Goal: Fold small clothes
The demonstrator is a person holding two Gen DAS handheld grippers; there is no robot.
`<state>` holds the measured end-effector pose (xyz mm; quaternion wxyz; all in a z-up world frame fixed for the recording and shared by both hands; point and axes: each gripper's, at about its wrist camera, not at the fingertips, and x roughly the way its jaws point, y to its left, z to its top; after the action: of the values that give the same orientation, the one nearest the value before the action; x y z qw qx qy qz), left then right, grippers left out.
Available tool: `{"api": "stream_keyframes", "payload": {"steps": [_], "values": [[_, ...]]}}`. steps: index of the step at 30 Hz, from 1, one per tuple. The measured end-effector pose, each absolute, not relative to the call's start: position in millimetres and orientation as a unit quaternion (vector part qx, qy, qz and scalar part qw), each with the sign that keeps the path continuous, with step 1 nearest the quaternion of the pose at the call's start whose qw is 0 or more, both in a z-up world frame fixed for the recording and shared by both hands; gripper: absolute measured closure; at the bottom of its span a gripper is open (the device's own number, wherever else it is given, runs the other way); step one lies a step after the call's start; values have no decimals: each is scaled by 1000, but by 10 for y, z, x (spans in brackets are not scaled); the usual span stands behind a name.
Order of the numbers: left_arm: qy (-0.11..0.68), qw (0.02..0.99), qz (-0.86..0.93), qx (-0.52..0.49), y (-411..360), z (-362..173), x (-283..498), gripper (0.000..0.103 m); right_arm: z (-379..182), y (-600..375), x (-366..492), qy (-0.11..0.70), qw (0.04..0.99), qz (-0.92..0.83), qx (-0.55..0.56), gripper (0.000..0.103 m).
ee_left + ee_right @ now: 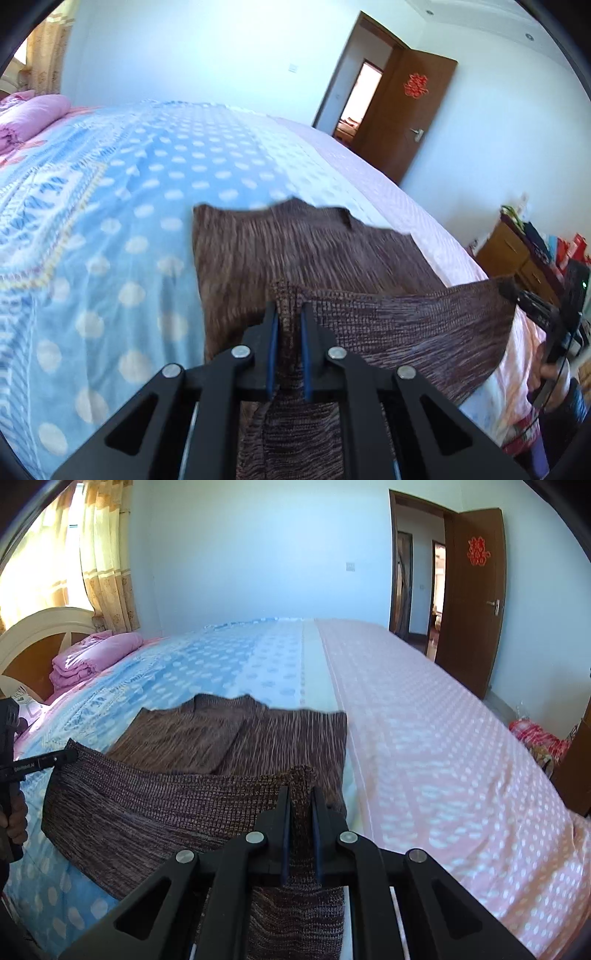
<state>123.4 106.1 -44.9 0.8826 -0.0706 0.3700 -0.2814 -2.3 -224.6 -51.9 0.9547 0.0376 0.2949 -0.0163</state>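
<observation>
Black linkage bars fill the near edge of both wrist views, and between them the blue-lined jaws are seen clamped on cloth. By the left gripper (pixel 289 310) one near corner of a brown knitted garment (pixel 295 243) is pinched, with the fabric bunched between the two pads and hanging down behind them. By the right gripper (pixel 300 794) the other near corner of the same garment (pixel 207 738) is pinched in the same way. Between the two grips the near hem is held up off the bed as a taut band, while the far part of the garment is left lying on the bedspread (pixel 147 184), its far edge uneven and a fold line running across it.

In the right wrist view the left gripper is seen at the far left, its tip at the corner of the raised hem, with a hand (pixel 16 819) wrapped round its handle. In the left wrist view the right gripper appears at the right edge, also at the end of the hem.

The bedspread is blue with white dots on the left and pink on the right. A folded pink quilt (pixel 92 653) is set at the far left by the headboard (pixel 40 627). A brown door (pixel 472 598) stands open at the far right, and yellow curtains (pixel 103 554) hang at the far left.
</observation>
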Motion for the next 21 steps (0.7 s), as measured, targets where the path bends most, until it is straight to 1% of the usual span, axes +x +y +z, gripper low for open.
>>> {"api": "stream_keyframes", "payload": {"steps": [5,14,18,20,21], "values": [[377,887,-249,-92,1025,-409,1595,92,-393,-2252,289,285,958,-28,16,94],[380,891,-207,-134,916,-419,2450,92,-271,-2403,1356,267,962,-60,-6,94],[387,895,-179,-132,743,-634,2823,92,-556,-2442,1817,285,955,-85,-14,94],[400,896,-157,-111,638,-789,2951,91,-816,-2500,2040,311,945,-98,-9,94],[412,895,-142,-95,574,-896,3013,89,-987,-2525,2146,328,938,-108,-9,94]]}}
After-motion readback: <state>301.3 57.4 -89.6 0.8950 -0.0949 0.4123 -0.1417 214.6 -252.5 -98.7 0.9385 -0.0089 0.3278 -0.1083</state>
